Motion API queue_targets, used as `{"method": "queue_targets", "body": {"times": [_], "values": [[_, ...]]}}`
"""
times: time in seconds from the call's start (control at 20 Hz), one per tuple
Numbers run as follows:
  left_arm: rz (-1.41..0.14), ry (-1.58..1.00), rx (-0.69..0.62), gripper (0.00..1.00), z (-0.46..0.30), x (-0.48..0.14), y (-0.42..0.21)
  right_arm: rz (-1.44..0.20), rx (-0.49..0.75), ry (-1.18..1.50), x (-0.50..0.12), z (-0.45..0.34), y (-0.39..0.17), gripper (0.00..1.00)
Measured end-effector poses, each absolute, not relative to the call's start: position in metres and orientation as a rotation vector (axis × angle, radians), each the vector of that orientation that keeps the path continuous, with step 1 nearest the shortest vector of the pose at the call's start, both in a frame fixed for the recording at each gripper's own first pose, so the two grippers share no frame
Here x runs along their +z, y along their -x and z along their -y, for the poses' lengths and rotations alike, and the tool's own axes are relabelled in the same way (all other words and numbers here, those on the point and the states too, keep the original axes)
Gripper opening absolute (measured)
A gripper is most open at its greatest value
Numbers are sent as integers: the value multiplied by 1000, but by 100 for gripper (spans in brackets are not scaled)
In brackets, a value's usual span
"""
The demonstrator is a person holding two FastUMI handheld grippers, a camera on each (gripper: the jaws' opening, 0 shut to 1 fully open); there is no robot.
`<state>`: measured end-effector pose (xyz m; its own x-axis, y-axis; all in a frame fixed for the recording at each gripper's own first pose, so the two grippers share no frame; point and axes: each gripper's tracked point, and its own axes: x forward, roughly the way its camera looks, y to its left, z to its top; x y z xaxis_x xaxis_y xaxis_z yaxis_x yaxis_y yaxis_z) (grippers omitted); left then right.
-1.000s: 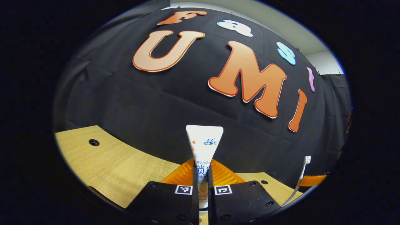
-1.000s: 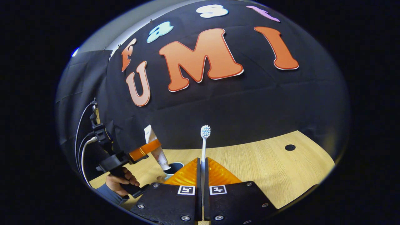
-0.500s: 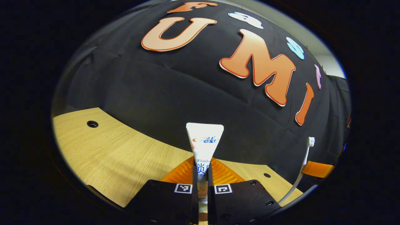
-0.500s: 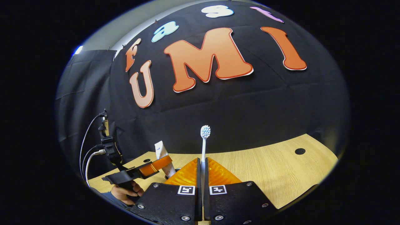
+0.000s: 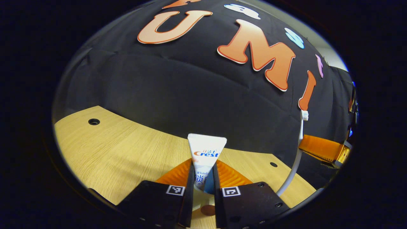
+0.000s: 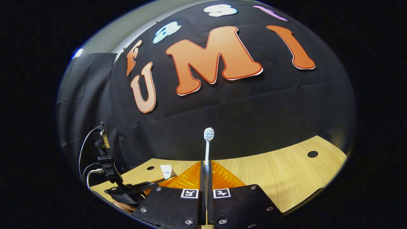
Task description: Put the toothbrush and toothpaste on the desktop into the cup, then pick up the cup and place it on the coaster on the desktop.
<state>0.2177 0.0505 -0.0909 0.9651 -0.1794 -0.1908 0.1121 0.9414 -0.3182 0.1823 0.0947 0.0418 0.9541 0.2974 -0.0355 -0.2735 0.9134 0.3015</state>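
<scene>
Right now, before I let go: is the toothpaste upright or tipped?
Upright: the toothpaste stands crimp-up between the left gripper's slightly parted fingers.

Worktop [image 5: 120,152]: light wood grain, pale tan, curving edge against the black cloth wall. Dark round holes in the surface: one far left [image 5: 93,121], one smaller toward the right [image 5: 273,164] in the left gripper view; two in the right gripper view, one [image 6: 312,154] near the right edge and one [image 6: 150,168] at left. A small brown disc [image 5: 208,210] lies flat on it; the blue cup [image 5: 209,187] appears to stand just behind the disc, base hidden.
</scene>
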Motion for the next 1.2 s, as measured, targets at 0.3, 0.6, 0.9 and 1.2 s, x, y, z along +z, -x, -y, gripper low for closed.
{"method": "queue_targets", "body": {"times": [0.3, 0.6, 0.9, 1.2], "values": [[-153, 225, -160, 94, -49, -68, -203, -58, 296, -322, 48, -100, -187, 2], [-90, 197, -78, 98, -85, -48, -171, 19, 357, -349, 64, -129, -193, 2], [-29, 158, -21, 98, -117, -28, -155, 62, 372, -380, 65, -150, -215, 2], [-55, 98, 27, 98, -136, -42, -155, 48, 368, -402, 44, -157, -238, 2]]}}
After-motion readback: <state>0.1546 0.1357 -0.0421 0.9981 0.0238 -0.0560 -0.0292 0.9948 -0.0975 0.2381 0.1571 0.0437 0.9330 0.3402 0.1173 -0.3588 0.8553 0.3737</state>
